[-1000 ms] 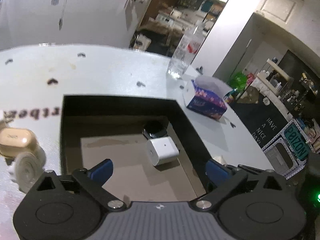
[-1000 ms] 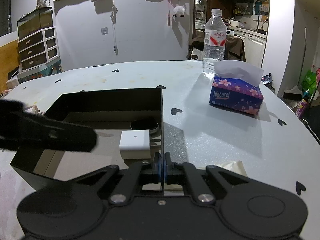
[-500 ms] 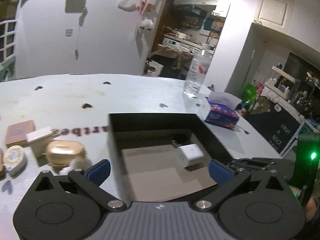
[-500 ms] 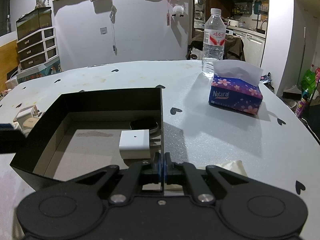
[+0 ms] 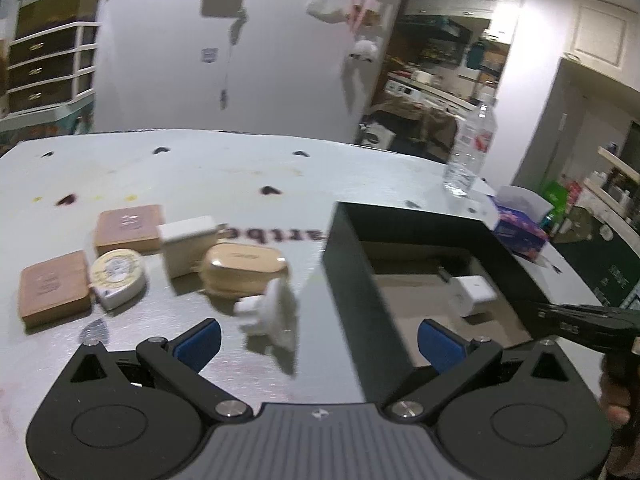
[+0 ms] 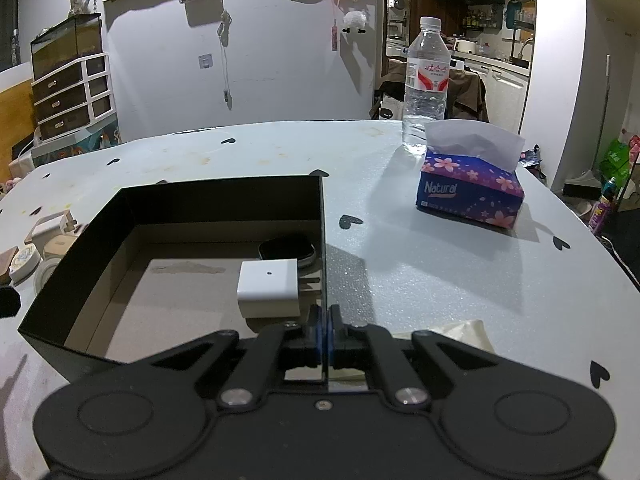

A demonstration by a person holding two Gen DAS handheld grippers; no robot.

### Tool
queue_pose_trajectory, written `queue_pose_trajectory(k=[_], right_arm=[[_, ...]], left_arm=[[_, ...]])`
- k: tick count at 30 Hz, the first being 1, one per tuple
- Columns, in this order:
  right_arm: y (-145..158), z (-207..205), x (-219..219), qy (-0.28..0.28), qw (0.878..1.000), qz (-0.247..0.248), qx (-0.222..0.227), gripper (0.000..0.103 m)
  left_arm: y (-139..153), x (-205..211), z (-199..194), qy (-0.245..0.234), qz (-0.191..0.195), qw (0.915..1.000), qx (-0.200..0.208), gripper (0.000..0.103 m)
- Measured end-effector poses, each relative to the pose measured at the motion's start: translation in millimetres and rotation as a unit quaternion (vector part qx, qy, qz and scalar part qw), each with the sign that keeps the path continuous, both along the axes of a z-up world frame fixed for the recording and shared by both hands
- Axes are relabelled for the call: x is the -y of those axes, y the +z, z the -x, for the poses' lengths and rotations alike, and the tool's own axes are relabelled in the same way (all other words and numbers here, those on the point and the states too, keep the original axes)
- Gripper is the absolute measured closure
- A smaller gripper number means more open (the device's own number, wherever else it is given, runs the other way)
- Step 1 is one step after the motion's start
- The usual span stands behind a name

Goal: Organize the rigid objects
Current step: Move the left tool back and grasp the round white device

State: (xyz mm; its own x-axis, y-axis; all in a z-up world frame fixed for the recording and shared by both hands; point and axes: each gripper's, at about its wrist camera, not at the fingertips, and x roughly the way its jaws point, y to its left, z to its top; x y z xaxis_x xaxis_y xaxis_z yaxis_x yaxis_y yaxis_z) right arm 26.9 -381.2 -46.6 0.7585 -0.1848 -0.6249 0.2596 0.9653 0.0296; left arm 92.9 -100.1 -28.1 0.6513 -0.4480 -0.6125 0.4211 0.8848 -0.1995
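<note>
A black open box holds a white charger cube and a black rounded object. My right gripper is shut on the box's right wall, near its front corner. My left gripper is open wide above the table at the box's left wall. Just ahead of it lies a white round piece. Beyond that lie a gold case, a white block, a round tin and two brown blocks.
A tissue box and a water bottle stand at the back right of the white table. A scrap of paper lies beside my right gripper. The table's far edge meets a wall and a doorway.
My left gripper has swung left from over the box to the loose items beside it, and has left the right wrist view. The right gripper has kept its hold and place.
</note>
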Motion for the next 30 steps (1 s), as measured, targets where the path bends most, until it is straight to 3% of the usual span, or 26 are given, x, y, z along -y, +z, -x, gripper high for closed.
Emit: queue_pose_trajectory(k=[16,23,30], right_arm=[[-0.3,-0.2,0.7,0.0,1.0,0.0,0.0,0.1],[-0.2,-0.3,0.5,0.0,1.0,0.0,0.0,0.099],[-0.2,-0.3,0.4,0.0,1.0,0.0,0.0,0.099]], left_arm=[[-26.5,-27.5,-22.4,0.093,-0.067,0.9921,0.05,0.002],[-35.6,-19.7,-28.7,0.056,-0.062,0.9952,0.051,0.026],[-39.7,-7.1,-32.7,0.009,-0.017,0.9995,0.024,0.026]])
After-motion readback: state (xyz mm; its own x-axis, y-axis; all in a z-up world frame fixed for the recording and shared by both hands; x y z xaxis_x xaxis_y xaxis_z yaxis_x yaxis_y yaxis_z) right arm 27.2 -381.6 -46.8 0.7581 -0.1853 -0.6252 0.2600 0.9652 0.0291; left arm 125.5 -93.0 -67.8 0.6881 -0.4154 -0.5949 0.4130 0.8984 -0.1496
